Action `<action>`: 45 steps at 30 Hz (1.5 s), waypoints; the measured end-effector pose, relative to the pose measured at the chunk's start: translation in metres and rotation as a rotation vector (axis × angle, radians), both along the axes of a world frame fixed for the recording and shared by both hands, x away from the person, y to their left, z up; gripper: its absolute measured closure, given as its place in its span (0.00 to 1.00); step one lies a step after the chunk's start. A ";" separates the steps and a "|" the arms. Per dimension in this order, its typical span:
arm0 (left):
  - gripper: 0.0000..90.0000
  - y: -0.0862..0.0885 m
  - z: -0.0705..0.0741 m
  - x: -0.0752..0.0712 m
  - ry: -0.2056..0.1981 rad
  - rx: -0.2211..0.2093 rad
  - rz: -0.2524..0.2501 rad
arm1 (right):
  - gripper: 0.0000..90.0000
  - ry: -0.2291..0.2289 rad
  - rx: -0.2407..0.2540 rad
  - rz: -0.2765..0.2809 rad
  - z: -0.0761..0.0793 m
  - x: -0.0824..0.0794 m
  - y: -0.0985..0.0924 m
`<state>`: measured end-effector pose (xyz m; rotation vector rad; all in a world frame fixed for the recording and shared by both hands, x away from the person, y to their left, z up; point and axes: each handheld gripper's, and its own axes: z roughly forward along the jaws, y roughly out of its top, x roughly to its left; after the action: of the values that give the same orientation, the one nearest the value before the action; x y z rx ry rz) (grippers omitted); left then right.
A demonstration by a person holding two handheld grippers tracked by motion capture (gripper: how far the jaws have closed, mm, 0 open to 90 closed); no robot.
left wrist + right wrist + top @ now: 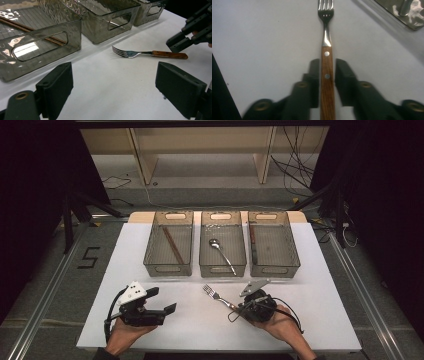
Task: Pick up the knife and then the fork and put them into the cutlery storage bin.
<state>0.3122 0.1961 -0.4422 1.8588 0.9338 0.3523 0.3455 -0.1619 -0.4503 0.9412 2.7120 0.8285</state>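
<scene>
Your right gripper (327, 72) straddles the fork (327, 62): its black blocky jaws flank the riveted wooden handle, a thin gap showing on the right side, so it's let go. The fork lies flat on the white table (310, 310), steel tines aimed at the middle smoked-plastic bin (222, 265), just short of it. Your left gripper (162, 302), farther left of the fork, gapes wide, holding nothing.

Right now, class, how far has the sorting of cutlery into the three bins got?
Done: chopsticks lie in the left bin, a spoon in the middle bin. In hand: the right gripper straddles the fork handle, pads not pressing. Left: gripping and binning it. The left gripper waits open.
</scene>
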 end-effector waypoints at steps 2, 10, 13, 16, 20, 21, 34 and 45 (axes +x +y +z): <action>0.16 -0.001 0.000 0.000 0.001 -0.003 0.001 | 0.58 -0.002 -0.004 -0.011 0.005 0.003 0.001; 0.16 -0.001 0.000 0.000 0.001 -0.001 0.001 | 0.34 0.035 -0.079 -0.009 0.007 0.015 0.017; 0.16 -0.001 0.000 0.001 0.001 -0.001 0.000 | 0.35 0.069 -0.109 0.006 0.004 0.018 0.022; 0.16 -0.001 0.000 0.000 0.000 -0.004 0.001 | 0.39 0.080 -0.145 0.011 0.001 0.020 0.026; 0.16 -0.001 0.000 0.000 0.000 -0.001 0.000 | 0.47 0.096 -0.182 0.007 -0.003 0.022 0.028; 0.16 -0.001 0.000 0.000 -0.001 -0.003 0.000 | 0.50 0.097 -0.186 0.011 -0.004 0.022 0.028; 0.16 0.000 0.000 0.000 -0.003 -0.002 -0.002 | 0.73 0.126 -0.237 0.019 -0.010 0.024 0.035; 0.16 0.000 0.001 -0.001 -0.019 -0.015 -0.001 | 0.85 0.165 -0.283 0.040 -0.008 0.031 0.042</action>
<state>0.3110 0.1961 -0.4410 1.8397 0.9202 0.3606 0.3766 -0.1201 -0.4584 0.9306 2.8923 0.3701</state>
